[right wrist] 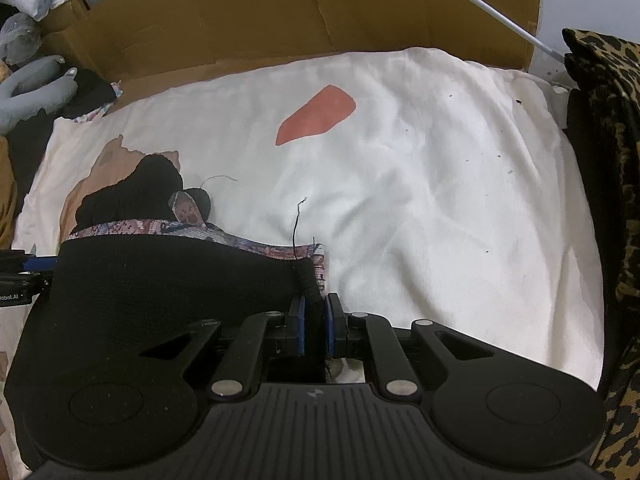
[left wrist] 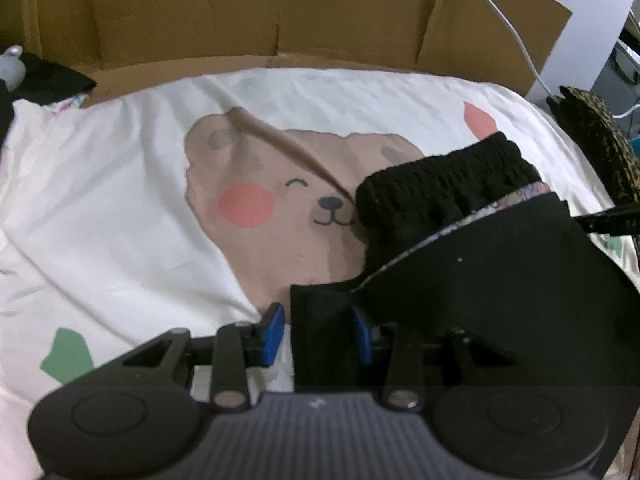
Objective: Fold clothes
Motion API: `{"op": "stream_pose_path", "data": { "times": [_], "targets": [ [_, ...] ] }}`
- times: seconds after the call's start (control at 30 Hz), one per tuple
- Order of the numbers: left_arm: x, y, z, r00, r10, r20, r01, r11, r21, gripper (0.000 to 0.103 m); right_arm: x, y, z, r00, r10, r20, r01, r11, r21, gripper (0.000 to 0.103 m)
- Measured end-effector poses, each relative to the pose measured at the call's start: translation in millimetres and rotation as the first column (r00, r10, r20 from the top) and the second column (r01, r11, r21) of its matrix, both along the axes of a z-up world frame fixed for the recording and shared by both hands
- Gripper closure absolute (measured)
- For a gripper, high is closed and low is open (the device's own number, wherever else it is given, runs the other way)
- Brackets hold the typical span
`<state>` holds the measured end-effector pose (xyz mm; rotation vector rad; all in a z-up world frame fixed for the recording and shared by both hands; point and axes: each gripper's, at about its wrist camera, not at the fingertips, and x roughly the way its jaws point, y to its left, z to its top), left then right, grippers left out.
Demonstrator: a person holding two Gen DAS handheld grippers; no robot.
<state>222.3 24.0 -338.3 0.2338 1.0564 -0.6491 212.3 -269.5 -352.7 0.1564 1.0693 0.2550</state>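
Black knit garment with a patterned pink-and-blue inner band is held up between the two grippers, just above a cream bed sheet printed with a brown bear face. The right gripper is nearly closed, its blue pads pinching a thick rolled black edge at the garment's right corner. The left gripper stands wider: its jaws sit well apart with the cloth's near left edge lying between them and draped over the right pad, so whether it truly bites the cloth I cannot tell. From the grippers the cloth spreads away to a bunched ribbed cuff or waistband resting on the bear print.

Judging from this, a fold is under way, with one edge lifted. To do it well, both corners should be kept level and the span taut so the patterned band stays straight, then the held edge laid evenly over the far part without dragging the bunched ribbing askew. The left grip looks loose; a firmer pinch would guard against the corner slipping.

Counted: one garment held, two grippers, one sheet, one brown cardboard wall along the far side, one white cable, one leopard-print cloth at the right, and one grey soft toy at the far left.
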Motion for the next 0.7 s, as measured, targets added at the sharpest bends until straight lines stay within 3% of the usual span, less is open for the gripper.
{"op": "stream_pose_path", "data": {
  "times": [0.1,0.27,0.4,0.7],
  "targets": [
    [4.1,4.3,0.0,0.999,0.029,-0.036,-0.03,0.999,-0.022,0.065,-0.2,0.9,-0.2,1.0,-0.01,0.002,0.01,1.0,-0.004,0.094],
    [5.3,15.8,1.3,0.995,0.055,-0.086,-0.06,0.997,-0.057,0.091,-3.0,0.1,0.3,0.998,-0.07,0.0,0.07,0.997,0.014,0.095],
    [5.4,29.9,8.5,0.991,0.097,-0.091,-0.104,0.992,-0.077,0.094,-3.6,-3.6,5.3,0.991,-0.135,0.005,0.135,0.99,0.052,0.097],
    [-5.2,39.5,26.0,0.988,0.145,-0.051,-0.149,0.983,-0.104,0.096,-12.9,-19.2,24.1,0.987,-0.156,0.048,0.152,0.985,0.084,0.099]
  ]
}}
